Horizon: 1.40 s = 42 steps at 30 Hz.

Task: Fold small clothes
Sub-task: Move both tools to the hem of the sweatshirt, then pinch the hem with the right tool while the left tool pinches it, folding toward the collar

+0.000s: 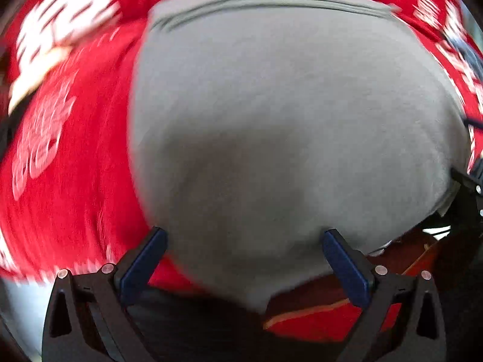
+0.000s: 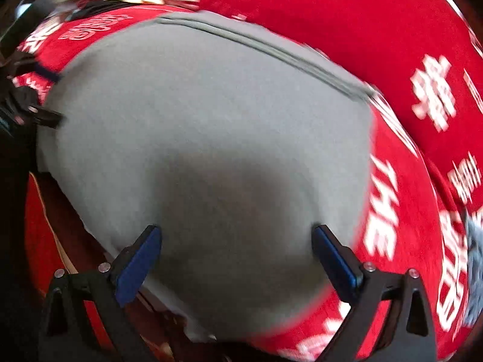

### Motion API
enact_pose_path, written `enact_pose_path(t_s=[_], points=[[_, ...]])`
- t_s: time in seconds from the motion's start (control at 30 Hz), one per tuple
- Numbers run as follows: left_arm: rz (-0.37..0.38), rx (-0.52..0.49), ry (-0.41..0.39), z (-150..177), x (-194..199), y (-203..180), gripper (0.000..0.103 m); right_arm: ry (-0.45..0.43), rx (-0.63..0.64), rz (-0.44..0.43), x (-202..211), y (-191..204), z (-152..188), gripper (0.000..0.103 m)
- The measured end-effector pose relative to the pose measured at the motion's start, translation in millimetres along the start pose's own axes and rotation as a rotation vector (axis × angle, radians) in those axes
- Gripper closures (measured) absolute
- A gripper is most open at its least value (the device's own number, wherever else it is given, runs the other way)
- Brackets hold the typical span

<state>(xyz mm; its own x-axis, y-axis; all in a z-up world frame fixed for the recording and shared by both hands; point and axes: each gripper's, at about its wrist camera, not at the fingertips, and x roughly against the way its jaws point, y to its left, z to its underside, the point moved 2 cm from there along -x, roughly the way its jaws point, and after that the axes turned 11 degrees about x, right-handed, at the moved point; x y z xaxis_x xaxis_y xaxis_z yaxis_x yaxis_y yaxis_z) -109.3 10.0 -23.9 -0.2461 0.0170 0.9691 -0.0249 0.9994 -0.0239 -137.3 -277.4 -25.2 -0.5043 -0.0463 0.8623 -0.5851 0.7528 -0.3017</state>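
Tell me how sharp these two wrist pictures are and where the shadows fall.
Left wrist view: motion blur smears the red printed cloth; a soft shadow darkens the grey garment above the open left gripper. Right wrist view: white lettering on the red cloth streaks, the garment carries a similar shadow near the open right gripper; fisheye bulges both.

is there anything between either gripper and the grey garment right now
Nothing visible. The grey garment lies flat on the red printed cloth, with no other object on top of it. The left gripper and the right gripper both hang directly over it with jaws wide apart and empty.
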Motion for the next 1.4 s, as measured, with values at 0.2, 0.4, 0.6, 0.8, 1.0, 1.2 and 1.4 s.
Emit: enact_pose_path(t_s=[0.2,0.4,0.6,0.8,1.0,1.2,1.4], points=[[0.199,0.348,0.108,13.3,-9.3,38.2,0.0,0.02,-0.405,-0.218,12.4,-32.9,39.9,0.003],[0.21,0.381,0.198,22.5,-32.0,11.9,0.0,0.089,-0.44,-0.273,10.0,-2.7,47.3,0.008],[0.238,0.39,0.18,24.0,-31.7,13.6,0.004,0.13,-0.466,-0.284,-0.2,-3.7,55.4,0.036],[0.256,0.353,0.166,15.4,-23.4,27.3,0.025,0.148,-0.513,-0.355,-7.2,-12.3,64.8,0.087],[0.291,0.374,0.185,16.4,-27.1,52.2,0.025,0.144,-0.585,-0.428,-25.1,-18.1,59.6,0.081],[0.318,0.311,0.191,4.5,-18.0,46.2,0.089,0.067,-0.528,-0.466,-14.4,-14.4,40.5,0.092],[0.381,0.3,0.092,-11.8,14.8,56.4,0.089,-0.196,-0.541,-0.525,32.3,-45.1,14.1,0.093]])
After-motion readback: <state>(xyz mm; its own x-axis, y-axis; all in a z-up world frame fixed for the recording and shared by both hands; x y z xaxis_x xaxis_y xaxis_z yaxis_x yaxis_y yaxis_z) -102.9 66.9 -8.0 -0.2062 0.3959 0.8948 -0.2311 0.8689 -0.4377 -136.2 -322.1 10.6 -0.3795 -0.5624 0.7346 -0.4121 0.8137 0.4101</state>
